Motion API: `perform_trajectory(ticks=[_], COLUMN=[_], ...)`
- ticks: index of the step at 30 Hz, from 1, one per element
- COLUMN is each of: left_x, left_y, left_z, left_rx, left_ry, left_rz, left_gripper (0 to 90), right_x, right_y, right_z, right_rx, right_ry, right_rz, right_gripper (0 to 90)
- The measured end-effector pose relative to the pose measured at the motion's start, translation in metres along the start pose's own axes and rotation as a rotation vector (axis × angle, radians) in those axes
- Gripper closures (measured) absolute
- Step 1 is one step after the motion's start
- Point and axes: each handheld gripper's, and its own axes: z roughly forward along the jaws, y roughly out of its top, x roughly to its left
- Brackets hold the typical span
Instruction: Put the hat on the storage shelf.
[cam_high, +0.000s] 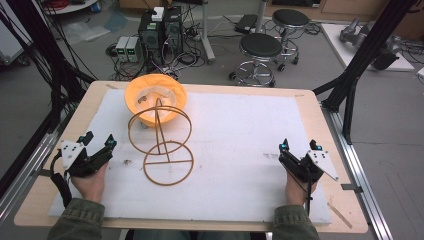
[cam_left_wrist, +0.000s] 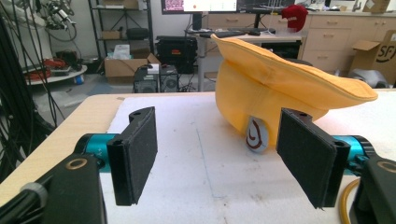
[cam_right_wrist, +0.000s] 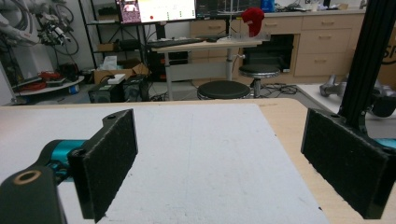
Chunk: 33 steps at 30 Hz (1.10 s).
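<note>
High view: table (cam_high: 310, 102) carries white foam mat (cam_high: 240, 145), largest item. On mat, left of centre: wire stand (cam_high: 162, 145), 2 rings joined by upright rod, leaning; likely light, stiff, tips easily, best taken at rod. Behind it, touching top ring: yellow cap (cam_high: 156, 97), crown opening up; soft fabric, light, will collapse under pinch; brim edge or crown seam looks best hold. Left gripper (cam_high: 97, 142) at mat's left edge, jaws spread, empty. Right gripper (cam_high: 299, 146) near right edge, jaws spread, empty, well apart from cap.
</note>
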Motion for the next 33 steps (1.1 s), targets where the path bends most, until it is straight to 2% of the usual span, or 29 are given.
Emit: perform_trajectory(ticks=[4,8,16,29,32,33], left_x=[0.0007,0.0004,0.0004,0.0000,-0.0006,-0.0012], left_y=[0.0000,0.0000,0.0001,0.0001,0.0008,0.0030], left_z=[-0.0008,-0.0005,-0.0007,-0.0006,-0.0012,-0.0023], left_rx=[-0.001,-0.006,-0.004,-0.007,-0.010,-0.015], left_ry=[0.004,0.007,0.001,0.007,0.009,0.004], left_rz=[-0.003,0.001,0.000,-0.002,-0.003,-0.015], left_gripper=[29.4,29.5,29.5,29.4,29.4,29.3], right_x=[0.0003,0.0005,0.0000,-0.0001,-0.0006,-0.0006], right_y=[0.0006,0.0015,0.0006,0.0002,0.0002,0.0003], right_z=[-0.0002,-0.0016,0.0003,0.0002,0.0006,0.0006], right_rx=[0.000,-0.014,-0.005,0.001,-0.002,-0.006], right_ry=[-0.002,-0.007,0.005,-0.009,-0.007,-0.005], right_rz=[0.010,0.000,0.004,-0.004,0.007,0.017], right_gripper=[9.9,9.9,9.9,9.9,9.9,9.9])
